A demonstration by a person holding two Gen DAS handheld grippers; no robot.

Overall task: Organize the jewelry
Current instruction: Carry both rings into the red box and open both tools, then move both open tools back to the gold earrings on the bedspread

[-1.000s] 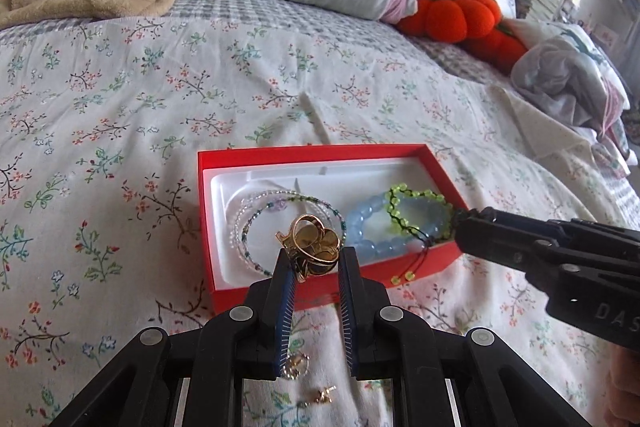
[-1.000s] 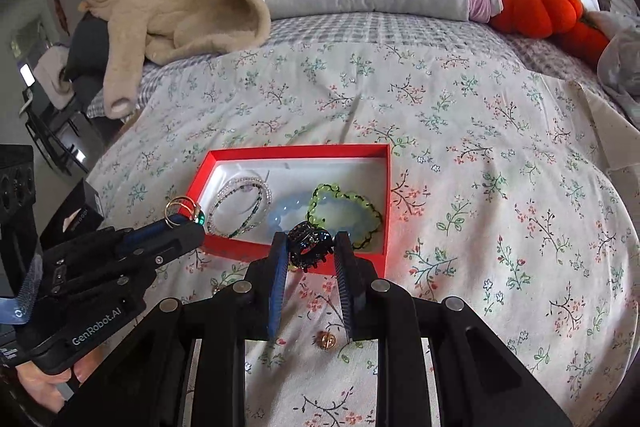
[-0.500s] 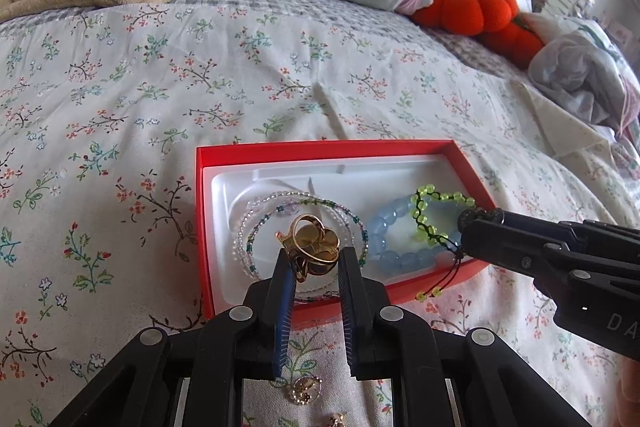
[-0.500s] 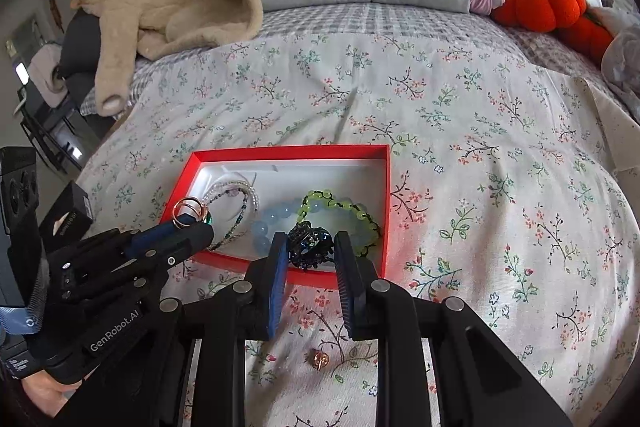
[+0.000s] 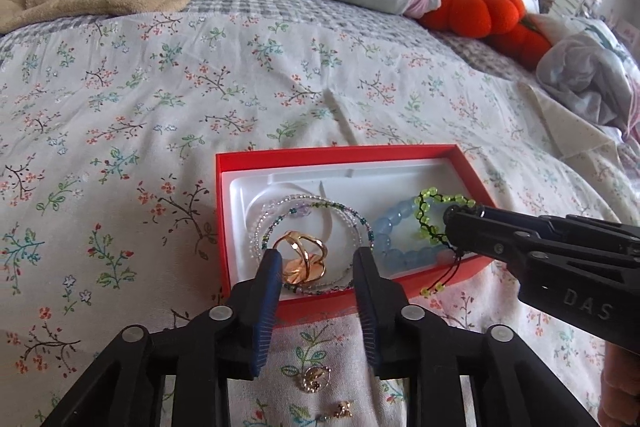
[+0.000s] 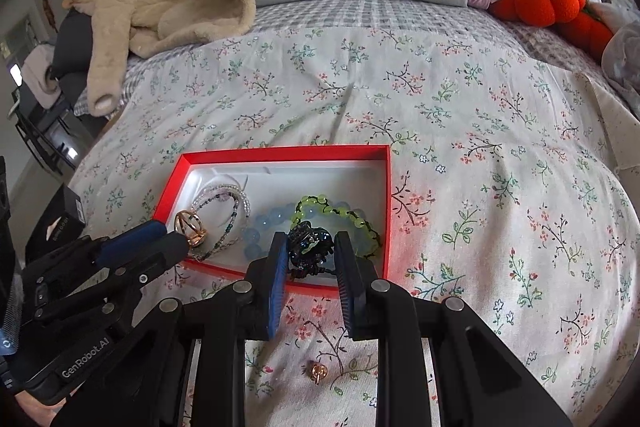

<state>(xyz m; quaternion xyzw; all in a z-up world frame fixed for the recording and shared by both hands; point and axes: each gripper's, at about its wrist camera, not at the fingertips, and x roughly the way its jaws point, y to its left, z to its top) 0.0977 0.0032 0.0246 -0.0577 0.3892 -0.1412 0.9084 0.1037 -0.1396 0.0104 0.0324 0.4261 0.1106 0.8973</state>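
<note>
Released gold ring [image 5: 302, 259] rests in box [image 5: 336, 153], its base hidden.

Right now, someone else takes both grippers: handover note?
Left gripper: jaws opening over the red box; gold ring between them, resting in the tray, no longer pinched.
Right gripper: shut on the dark beaded piece, above the box's near edge.
Done: clear bead strands, blue bracelet, green bracelet in box.
Left: release the dark piece into the box; collect two small gold pieces off the bedspread.
</note>
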